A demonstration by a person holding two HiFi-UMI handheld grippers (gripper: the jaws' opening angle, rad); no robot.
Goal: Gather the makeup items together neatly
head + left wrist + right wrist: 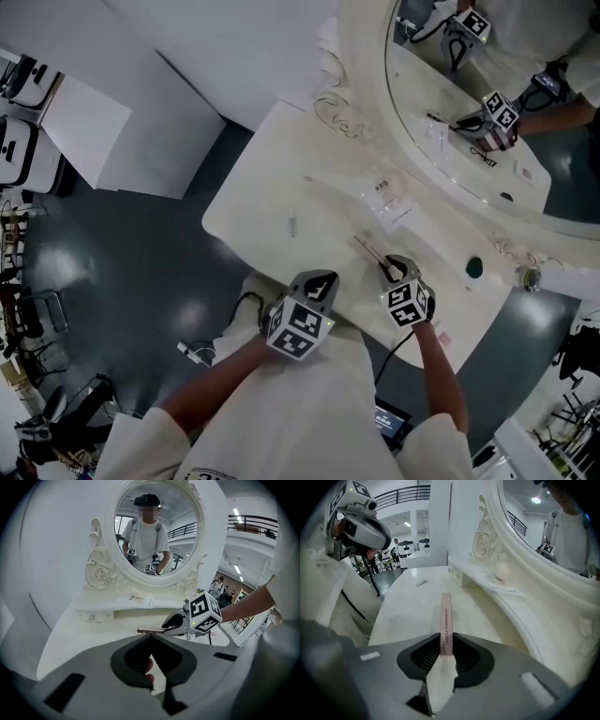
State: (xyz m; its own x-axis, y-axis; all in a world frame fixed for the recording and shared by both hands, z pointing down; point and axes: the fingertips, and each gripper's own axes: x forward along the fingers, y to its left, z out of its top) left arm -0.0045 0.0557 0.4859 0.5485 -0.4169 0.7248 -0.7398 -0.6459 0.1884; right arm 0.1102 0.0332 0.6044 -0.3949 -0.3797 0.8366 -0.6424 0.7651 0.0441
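1. Right gripper (pixel 446 638): the fingers (pixel 467 657) are closed on a slim pink stick (pixel 446 613), clamped at its near end. Print along the stick's side reads LAMEILA.
2. The stick juts straight out ahead of the fingers and runs along the length of the counter (pixel 408 606), roughly parallel to the back edge.
3. Stick position: over the middle stretch of the counter, nearer the front edge than the back. I cannot tell whether its far tip touches the surface.
4. Left gripper (pixel 151 638): the fingers are closed tip to tip with nothing between them. It hangs over the counter's front edge, near the right gripper and on its left.
5. A small slim item (pixel 292 225) lies alone toward the left end of the counter, well apart from the stick. It is too small to identify.
6. A raised shelf (pixel 101 607) runs along the back edge of the counter. Clear packets (pixel 136 601) lie flat on it. A pale egg-shaped item (pixel 502 571) also sits on the shelf.
7. An oval mirror (pixel 178 508) stands above the shelf. It reflects the person and both grippers' marker cubes.
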